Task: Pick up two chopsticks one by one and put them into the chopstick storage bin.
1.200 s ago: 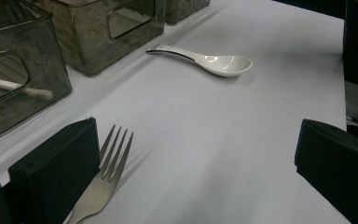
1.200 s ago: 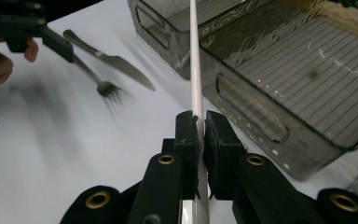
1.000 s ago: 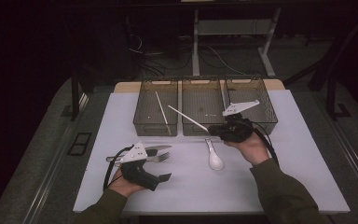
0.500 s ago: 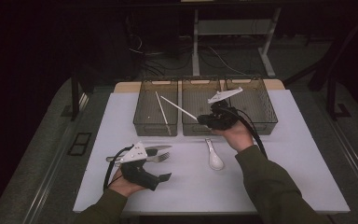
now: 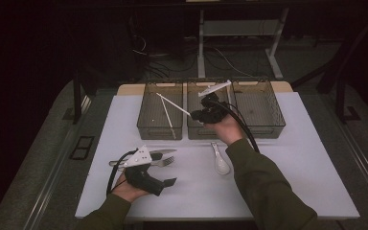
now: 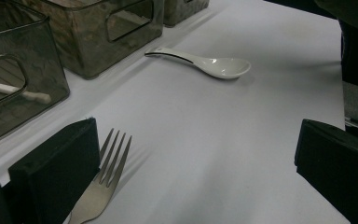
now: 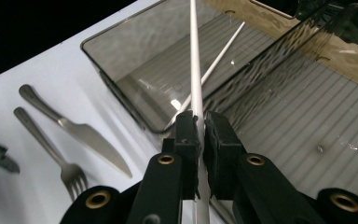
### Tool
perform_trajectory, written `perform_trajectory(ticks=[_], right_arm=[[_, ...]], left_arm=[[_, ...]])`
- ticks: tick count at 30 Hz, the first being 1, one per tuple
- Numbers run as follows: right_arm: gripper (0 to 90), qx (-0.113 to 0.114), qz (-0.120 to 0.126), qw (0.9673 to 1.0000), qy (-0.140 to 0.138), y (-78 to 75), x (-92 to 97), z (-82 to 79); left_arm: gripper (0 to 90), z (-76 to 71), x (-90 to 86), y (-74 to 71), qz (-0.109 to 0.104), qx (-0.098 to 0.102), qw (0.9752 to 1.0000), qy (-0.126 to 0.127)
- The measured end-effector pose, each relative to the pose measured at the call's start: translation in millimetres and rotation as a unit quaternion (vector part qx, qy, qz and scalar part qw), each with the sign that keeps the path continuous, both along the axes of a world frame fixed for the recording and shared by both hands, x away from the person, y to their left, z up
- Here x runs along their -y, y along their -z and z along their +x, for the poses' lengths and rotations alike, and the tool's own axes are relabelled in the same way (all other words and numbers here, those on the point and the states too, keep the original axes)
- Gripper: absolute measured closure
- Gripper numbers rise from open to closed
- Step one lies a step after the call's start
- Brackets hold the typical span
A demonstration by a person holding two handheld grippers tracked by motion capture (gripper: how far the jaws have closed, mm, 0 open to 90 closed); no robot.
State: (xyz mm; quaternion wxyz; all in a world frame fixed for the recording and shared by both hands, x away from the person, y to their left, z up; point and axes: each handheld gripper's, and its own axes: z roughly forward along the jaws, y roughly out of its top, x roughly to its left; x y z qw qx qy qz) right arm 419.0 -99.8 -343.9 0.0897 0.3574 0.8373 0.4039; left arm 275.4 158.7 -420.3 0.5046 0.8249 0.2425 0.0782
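Note:
My right gripper [image 5: 195, 115] is shut on a white chopstick [image 5: 173, 104] and hovers above the front of the middle bin [image 5: 195, 133]. The stick's far end reaches over the left bin [image 5: 149, 129]. In the right gripper view the jaws [image 7: 200, 117] pinch this chopstick [image 7: 194, 60], and a second chopstick [image 7: 219, 58] lies inside the bin below. My left gripper [image 5: 165, 168] rests open on the white mat beside a fork [image 5: 165, 162] and a knife [image 5: 165, 152]. The left gripper view shows its wide jaws [image 6: 196, 140] with the fork [image 6: 103, 179] by one jaw.
A white ceramic spoon [image 5: 219, 161] lies on the mat in front of the middle bin, spoon [image 6: 205, 64]. A third clear bin [image 5: 263, 129] stands at the right. The table is surrounded by dark floor, cables and a desk frame behind.
My right gripper has carried the chopstick leftward, from over the right bin to over the middle bin, with its tip now above the left bin. The left gripper has stayed put.

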Motion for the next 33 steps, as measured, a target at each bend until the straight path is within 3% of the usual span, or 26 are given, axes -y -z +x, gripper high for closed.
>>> perform_trajectory(ticks=[20, 27, 33], right_arm=[[83.8, -0.024, -0.026, 0.9991, 0.024, 8.1, -47.0, 39.3], [83.7, -0.036, -0.039, 0.9973, 0.050, 12.6, -58.1, 54.5], [83.6, -0.044, -0.047, 0.9965, 0.054, 15.1, -71.8, 60.8]], left_arm=[[0.0, -0.5, 1.4, -0.6, -0.008, -0.003, 1.0000, 0.006], [0.0, -0.1, 1.4, -0.8, -0.008, -0.001, 0.9999, 0.007], [0.0, -0.5, 2.3, -0.8, -0.009, -0.002, 0.9999, 0.009]])
